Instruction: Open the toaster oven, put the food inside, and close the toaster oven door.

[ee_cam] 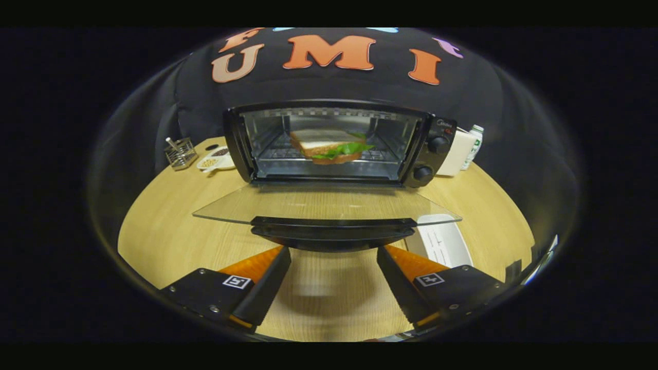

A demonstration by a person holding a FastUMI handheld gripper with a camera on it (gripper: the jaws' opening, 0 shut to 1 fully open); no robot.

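Sandwich (334, 146), with white bread and green lettuce showing, is sitting on the rack inside the oven (437, 149); the glass door (324, 204) is lying open, just ahead of the spread, empty gripper (334, 257).

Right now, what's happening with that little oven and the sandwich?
A person is using a hand-held gripper to work a toaster oven on a wooden table. The sandwich already sits on the rack inside. The glass door hangs fully open, lying flat toward the gripper. The fingers are spread apart and empty, just short of the door's black handle. Closing the door is what's left.
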